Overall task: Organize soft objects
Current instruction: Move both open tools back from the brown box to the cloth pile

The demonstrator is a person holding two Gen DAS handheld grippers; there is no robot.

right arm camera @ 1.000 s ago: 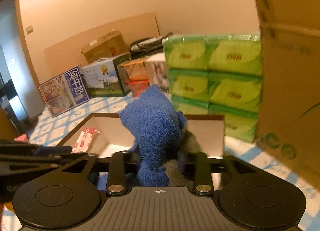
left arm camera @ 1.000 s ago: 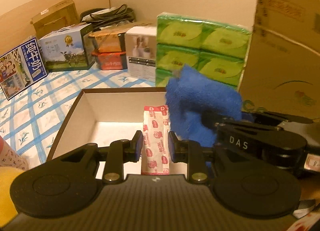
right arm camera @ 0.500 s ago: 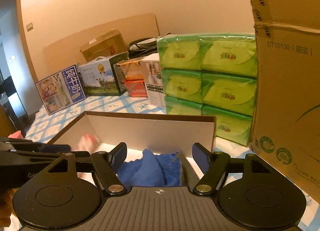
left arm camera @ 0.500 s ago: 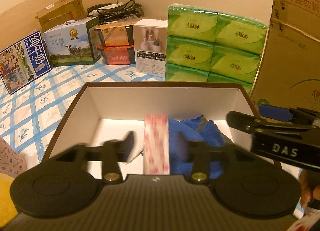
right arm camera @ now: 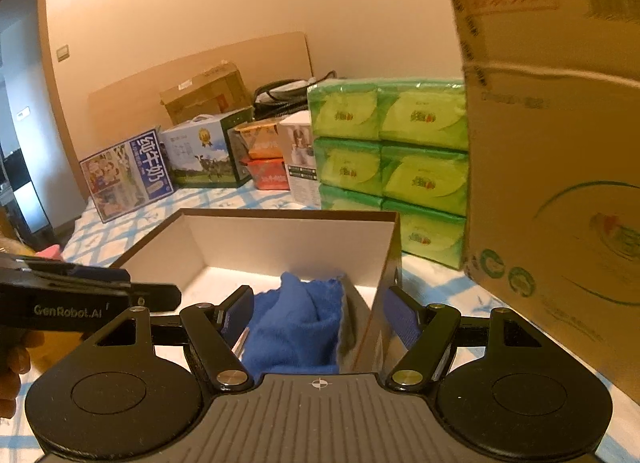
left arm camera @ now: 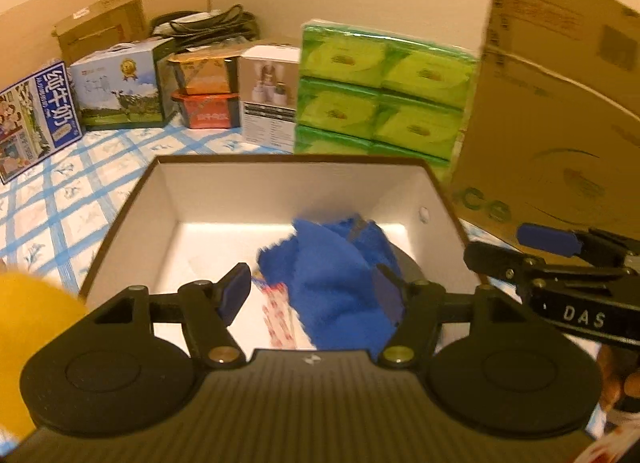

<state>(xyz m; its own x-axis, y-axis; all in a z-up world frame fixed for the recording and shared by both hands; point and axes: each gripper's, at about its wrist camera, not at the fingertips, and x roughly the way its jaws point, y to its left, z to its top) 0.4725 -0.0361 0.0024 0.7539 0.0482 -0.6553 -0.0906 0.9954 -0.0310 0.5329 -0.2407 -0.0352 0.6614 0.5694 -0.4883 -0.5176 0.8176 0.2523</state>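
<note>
Blue cloth (left arm camera: 336,275) in white box (left arm camera: 224,199), below left gripper (left arm camera: 314,297) whose jaws are opening, empty, red-patterned pack (left arm camera: 280,321) beside it, right gripper (right arm camera: 318,313) spread, holding nothing (box wall between its fingers), green tissue packs (left arm camera: 380,91) and carton (left arm camera: 560,123) behind.

Crumpled blue cloth (left arm camera: 336,275) inside box (left arm camera: 280,183)
</note>
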